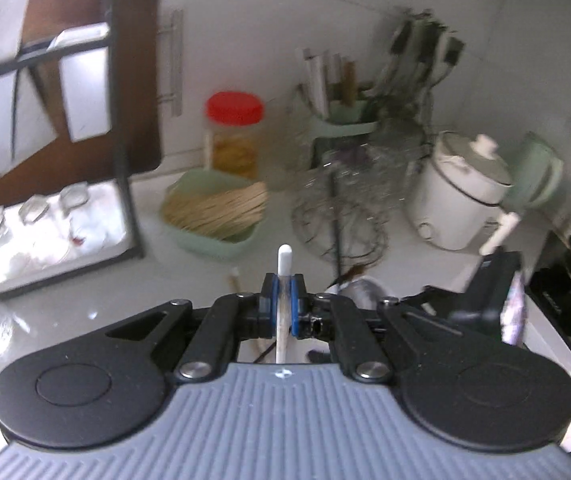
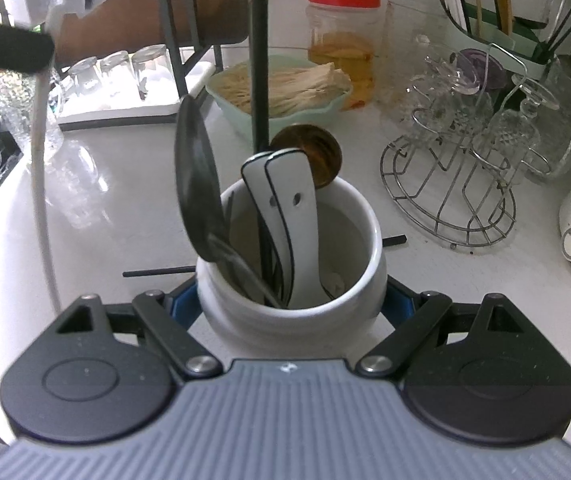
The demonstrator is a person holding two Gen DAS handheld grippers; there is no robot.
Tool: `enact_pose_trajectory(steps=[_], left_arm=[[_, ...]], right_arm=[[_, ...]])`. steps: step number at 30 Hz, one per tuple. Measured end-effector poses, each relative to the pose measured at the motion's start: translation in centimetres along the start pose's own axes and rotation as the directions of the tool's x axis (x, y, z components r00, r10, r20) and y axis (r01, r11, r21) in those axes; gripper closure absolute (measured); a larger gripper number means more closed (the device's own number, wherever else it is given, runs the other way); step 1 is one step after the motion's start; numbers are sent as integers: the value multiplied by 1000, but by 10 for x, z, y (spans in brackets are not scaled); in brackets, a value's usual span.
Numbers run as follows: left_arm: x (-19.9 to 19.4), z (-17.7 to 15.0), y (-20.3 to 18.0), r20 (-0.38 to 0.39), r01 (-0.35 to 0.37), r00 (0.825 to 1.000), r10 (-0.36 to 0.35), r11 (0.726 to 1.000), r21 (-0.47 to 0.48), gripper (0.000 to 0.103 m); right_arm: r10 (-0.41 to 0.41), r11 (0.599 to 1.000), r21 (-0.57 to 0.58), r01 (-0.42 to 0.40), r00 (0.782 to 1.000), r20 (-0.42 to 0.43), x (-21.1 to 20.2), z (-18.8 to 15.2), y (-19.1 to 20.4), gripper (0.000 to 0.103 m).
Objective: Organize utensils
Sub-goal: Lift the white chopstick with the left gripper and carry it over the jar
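My left tool [image 1: 284,304] is clenched on a slim white utensil handle [image 1: 284,264] that pokes out ahead of its blue pads; beyond it on the table [image 1: 65,320] sit a green tray of pale sticks [image 1: 215,210], then a wire glass rack [image 1: 341,216]; my right tool [image 2: 291,304] grips a white crock [image 2: 293,280] by its sides; inside stand a dark spoon [image 2: 197,184], two white handles [image 2: 285,208] and a brown ladle [image 2: 317,156].
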State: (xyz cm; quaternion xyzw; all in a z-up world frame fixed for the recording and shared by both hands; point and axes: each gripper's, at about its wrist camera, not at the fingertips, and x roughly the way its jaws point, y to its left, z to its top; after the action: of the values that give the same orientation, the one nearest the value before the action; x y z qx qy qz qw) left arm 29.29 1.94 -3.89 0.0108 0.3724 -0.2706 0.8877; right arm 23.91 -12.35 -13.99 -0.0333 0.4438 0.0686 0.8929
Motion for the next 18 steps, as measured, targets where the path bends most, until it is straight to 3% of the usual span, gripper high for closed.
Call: enact_pose_trajectory(steps=[9, 18], left_arm=[[-21, 19, -21, 45, 78, 996, -81, 995, 63, 96], [-42, 44, -30, 87, 86, 992, -94, 992, 94, 96]], right_arm=[[11, 1000, -11, -11, 1000, 2, -1, -1, 0, 12], [23, 1000, -17, -23, 1000, 10, -1, -3, 0, 12]])
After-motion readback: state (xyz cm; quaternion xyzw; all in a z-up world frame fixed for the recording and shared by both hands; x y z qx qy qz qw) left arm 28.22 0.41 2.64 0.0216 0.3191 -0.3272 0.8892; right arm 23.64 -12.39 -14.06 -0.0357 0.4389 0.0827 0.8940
